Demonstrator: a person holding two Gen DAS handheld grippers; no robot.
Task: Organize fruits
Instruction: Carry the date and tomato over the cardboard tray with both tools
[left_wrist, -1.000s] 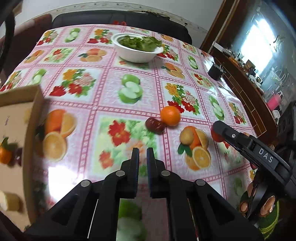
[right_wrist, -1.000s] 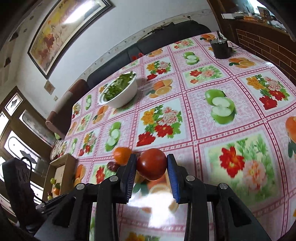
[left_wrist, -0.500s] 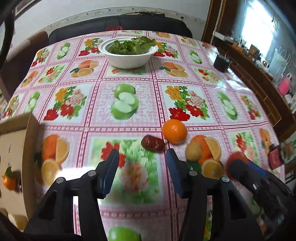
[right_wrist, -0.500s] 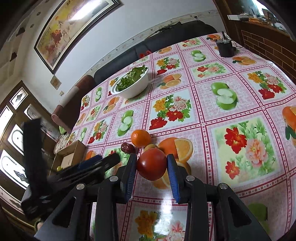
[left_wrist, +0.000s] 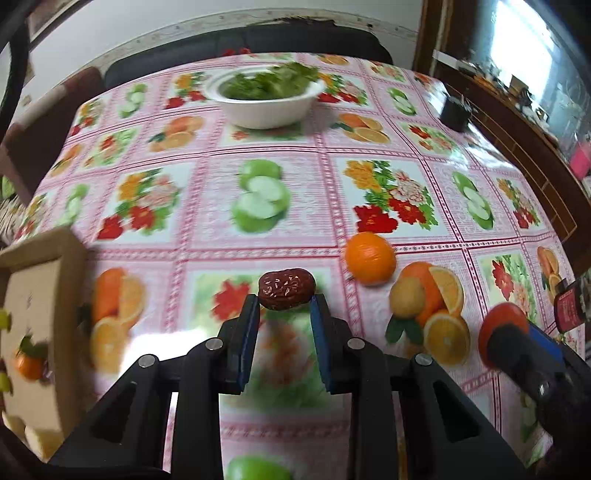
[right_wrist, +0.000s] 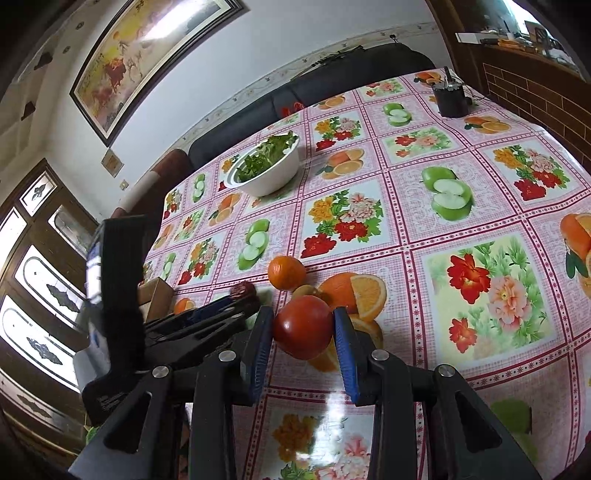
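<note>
Two grips, both loaded. Left gripper (left_wrist: 284, 306): just closing in from a wide stance half a second ago, and shut with nothing in it before that. Now pinched on the date (left_wrist: 286, 290), end to end, between the very tips of the blue pads (left_wrist: 249, 332). Held shallow, with most of the date proud of the tips. Sharp against a smeared cloth (left_wrist: 221, 206), so judged gripped and moving with the hand. Whether clear of the table yet, cannot tell.

Right gripper (right_wrist: 303, 325): no change, clamped on the tomato (right_wrist: 303, 326) as a second ago, held above the cloth just right of the left gripper.

So one more fruit picked, by this reading, and both hands ready for the drop-off.

Further out: orange (left_wrist: 370, 258) loose on the cloth, near the date on its right. Small tan fruit (left_wrist: 406, 297) just beside the orange, nearer the camera. Box (left_wrist: 70, 258) at the left edge, with small fruits already inside, probably the goal. Bowl (left_wrist: 264, 110) of greens well apart at the far side.

Worth minding: a tip hold this shallow, likely to let the date slip on a quick swing.
</note>
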